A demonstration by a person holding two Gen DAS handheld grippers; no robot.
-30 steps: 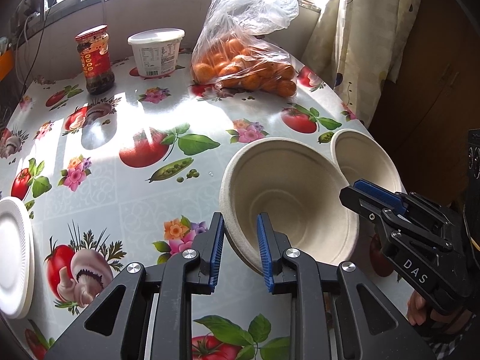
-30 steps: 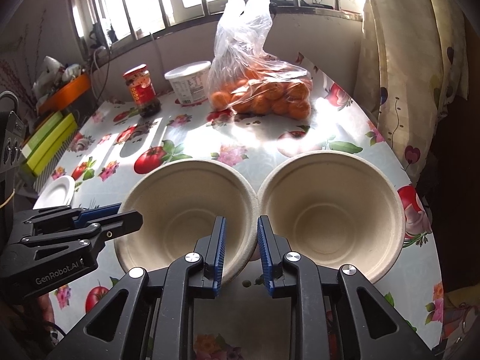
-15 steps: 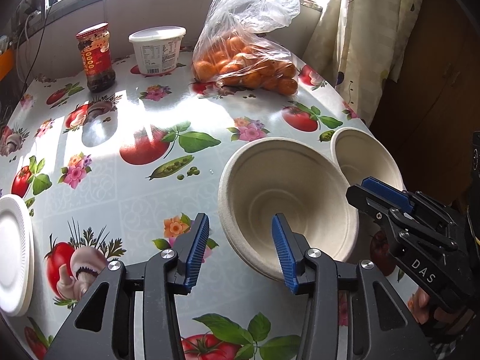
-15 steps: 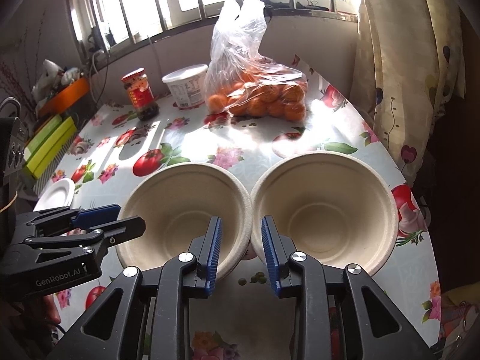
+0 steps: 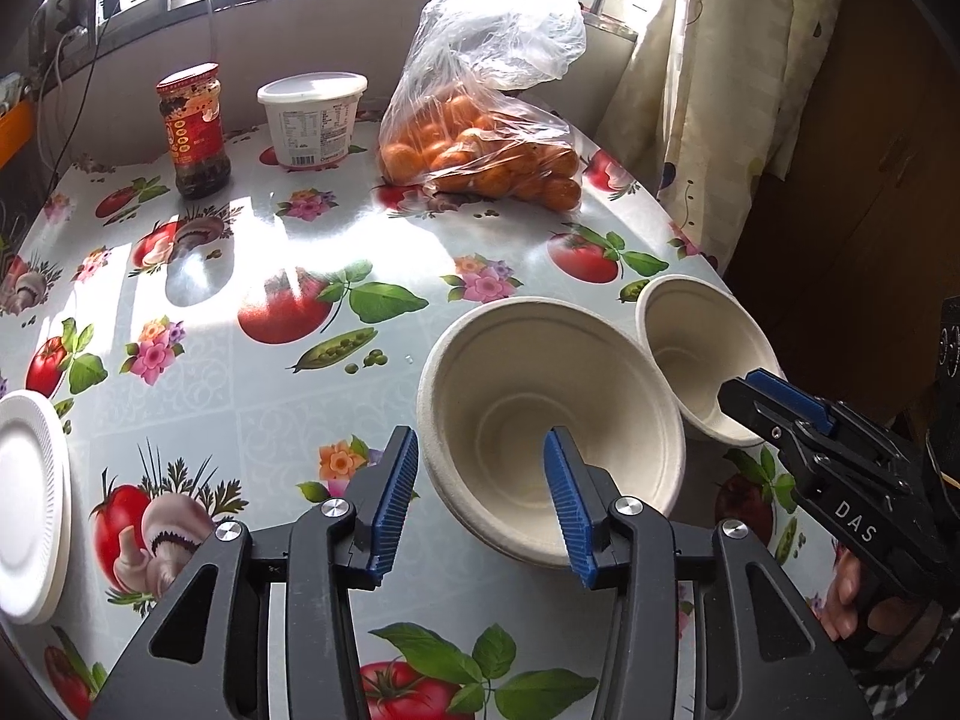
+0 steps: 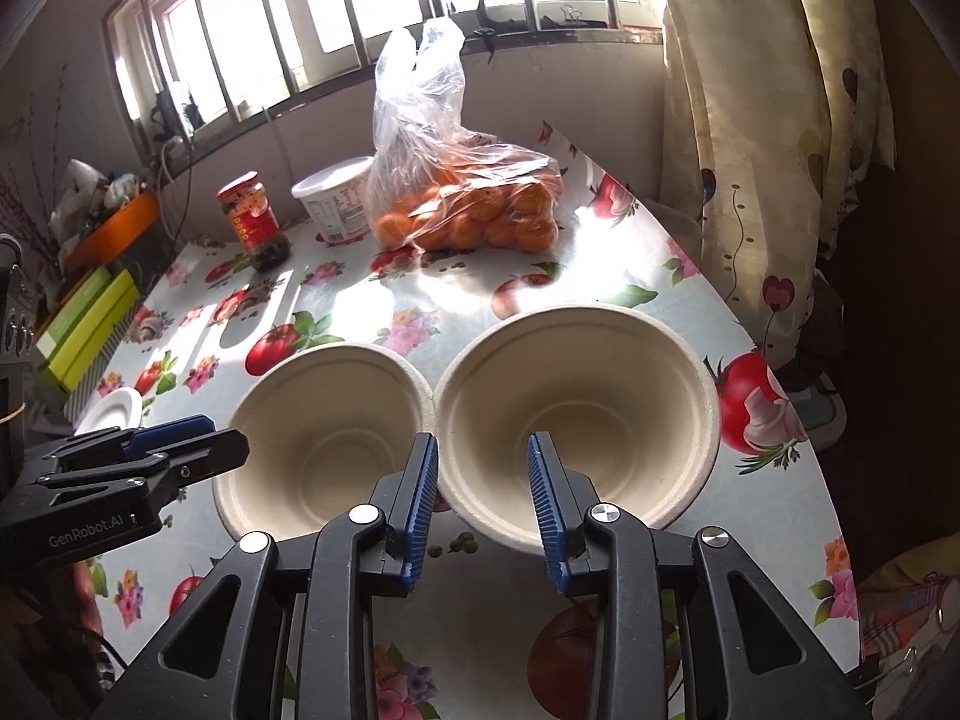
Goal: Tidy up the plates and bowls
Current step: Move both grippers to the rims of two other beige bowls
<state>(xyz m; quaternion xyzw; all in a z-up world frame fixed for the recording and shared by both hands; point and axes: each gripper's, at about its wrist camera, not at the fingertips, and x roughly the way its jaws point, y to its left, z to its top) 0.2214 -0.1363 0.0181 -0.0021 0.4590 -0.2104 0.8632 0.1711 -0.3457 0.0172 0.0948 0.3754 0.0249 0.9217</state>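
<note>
Left gripper [image 5: 480, 492] jaws wide, straddling the left bowl's [image 5: 540, 408] near rim. Right gripper [image 6: 483, 495] jaws wide at the right bowl [image 6: 576, 396].

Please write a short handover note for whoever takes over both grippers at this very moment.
Left gripper: open, empty, its fingers straddling the near rim of the left bowl.
Right gripper: open, empty, its fingers straddling the near rim of the right bowl.
Both bowls sit upright side by side on the table, rims about touching, near its right edge. White plates are stacked at the table's left edge.
Done: nothing stacked yet among the bowls.
Left: grip a bowl, nest it in the other, then probably group them with the plates.
</note>
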